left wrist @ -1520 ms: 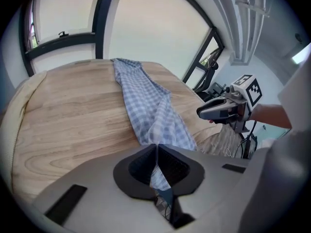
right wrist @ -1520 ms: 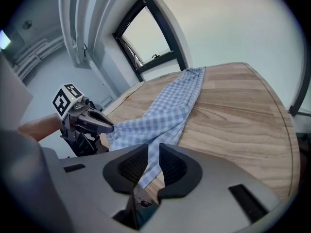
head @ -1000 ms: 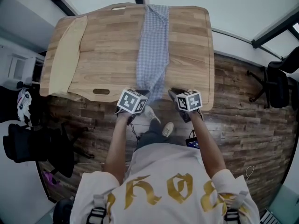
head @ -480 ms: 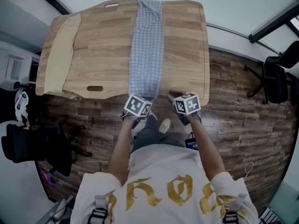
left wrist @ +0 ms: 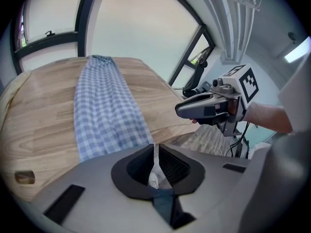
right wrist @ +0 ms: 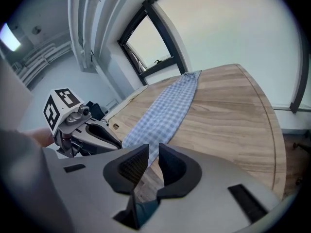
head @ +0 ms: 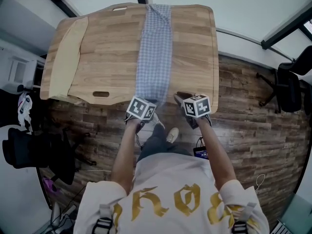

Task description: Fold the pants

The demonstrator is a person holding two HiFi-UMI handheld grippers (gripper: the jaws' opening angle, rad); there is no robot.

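Blue checked pants (head: 153,52) lie as a long narrow strip down the middle of the wooden table (head: 107,48), from the far edge to the near one. My left gripper (head: 146,101) is at their near end, jaws shut; in the left gripper view its tips (left wrist: 154,147) sit at the near right corner of the pants (left wrist: 104,110). Whether cloth is pinched there is hidden. My right gripper (head: 181,97) hovers over the near edge just right of the pants (right wrist: 165,113). Its jaws (right wrist: 153,152) stand a little open with nothing between them.
A beige cloth (head: 68,57) lies along the table's left side. A handle slot (head: 101,94) is cut near the front edge. The person's shoes (head: 170,134) stand on the wood floor below. A black office chair (head: 287,89) stands at the right, and dark chairs (head: 29,150) at the left.
The left gripper has moved back and down toward the table's near edge. The pants, pinched and crooked a second ago, now lie as a straight strip. The right gripper has hardly shifted.
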